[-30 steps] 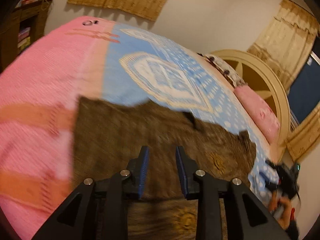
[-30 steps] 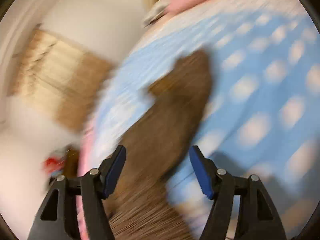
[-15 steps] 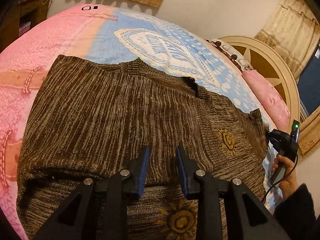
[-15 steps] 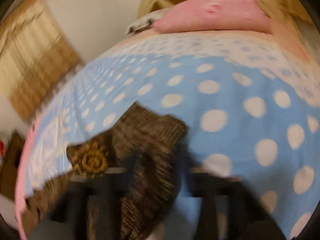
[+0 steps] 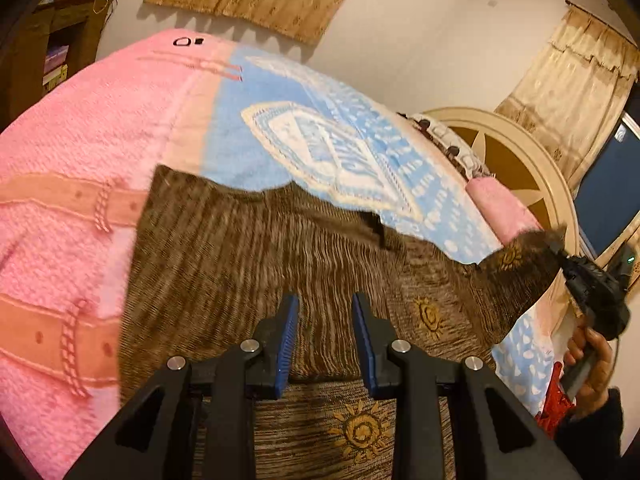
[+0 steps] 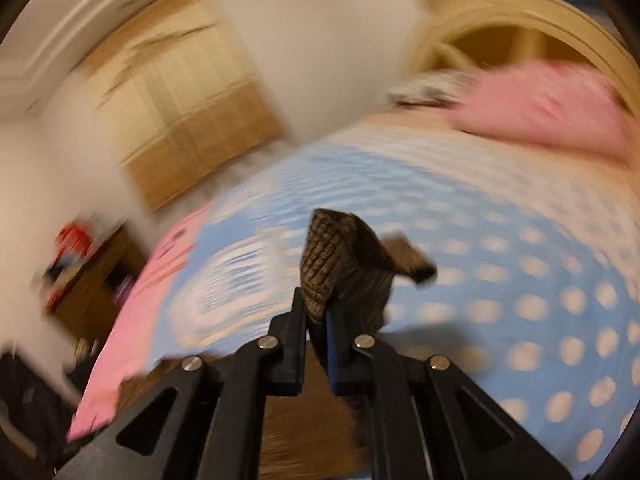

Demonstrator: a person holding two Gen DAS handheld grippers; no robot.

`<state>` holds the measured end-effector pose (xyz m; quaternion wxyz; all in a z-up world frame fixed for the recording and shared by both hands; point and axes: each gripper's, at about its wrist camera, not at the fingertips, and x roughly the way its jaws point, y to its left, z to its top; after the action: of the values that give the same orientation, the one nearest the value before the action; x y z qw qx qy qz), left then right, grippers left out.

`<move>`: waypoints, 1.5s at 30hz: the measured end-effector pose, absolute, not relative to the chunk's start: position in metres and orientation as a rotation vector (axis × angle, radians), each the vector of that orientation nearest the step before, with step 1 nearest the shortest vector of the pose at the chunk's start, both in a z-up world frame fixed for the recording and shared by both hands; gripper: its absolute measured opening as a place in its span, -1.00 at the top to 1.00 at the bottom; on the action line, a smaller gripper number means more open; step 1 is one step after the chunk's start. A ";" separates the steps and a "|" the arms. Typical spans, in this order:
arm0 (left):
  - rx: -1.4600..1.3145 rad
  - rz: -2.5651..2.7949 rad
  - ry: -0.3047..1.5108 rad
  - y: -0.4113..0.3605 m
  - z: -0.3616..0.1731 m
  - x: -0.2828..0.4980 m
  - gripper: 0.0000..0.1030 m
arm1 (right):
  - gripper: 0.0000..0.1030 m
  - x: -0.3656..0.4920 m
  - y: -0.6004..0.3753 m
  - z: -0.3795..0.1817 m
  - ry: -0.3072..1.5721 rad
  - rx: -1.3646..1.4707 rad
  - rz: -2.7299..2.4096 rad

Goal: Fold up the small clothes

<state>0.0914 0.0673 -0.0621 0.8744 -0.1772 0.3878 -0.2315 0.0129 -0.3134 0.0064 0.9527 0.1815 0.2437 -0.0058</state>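
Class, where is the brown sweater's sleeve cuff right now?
In the right wrist view, the sleeve cuff is pinched in the right gripper, raised above the polka-dot blanket, low centre.

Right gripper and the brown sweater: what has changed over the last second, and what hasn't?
The right gripper, open over the sweater a second ago, has shut on the sleeve end and lifted it off the bedspread; the left wrist view shows that sleeve pulled up to the right. The left gripper remains part-open over the brown sweater, whose body stays flat.
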 end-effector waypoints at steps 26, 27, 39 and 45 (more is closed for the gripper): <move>-0.379 -0.501 0.868 0.085 -0.088 0.088 0.44 | -0.24 0.040 -0.200 -0.069 0.678 0.256 0.085; -0.385 -0.501 0.878 0.082 -0.089 0.090 0.44 | -0.23 0.051 -0.207 -0.071 0.699 0.254 0.066; -0.331 -0.484 0.924 0.061 -0.096 0.100 0.44 | 0.77 0.112 -0.247 -0.115 0.870 0.267 0.019; -0.344 -0.480 0.911 0.056 -0.100 0.108 0.44 | 0.77 0.091 -0.297 -0.136 0.789 0.576 -0.058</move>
<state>0.1082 0.0565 -0.0996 0.8562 -0.1636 0.4336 -0.2284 0.0909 -0.2975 -0.1360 0.8827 0.2766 0.3790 -0.0277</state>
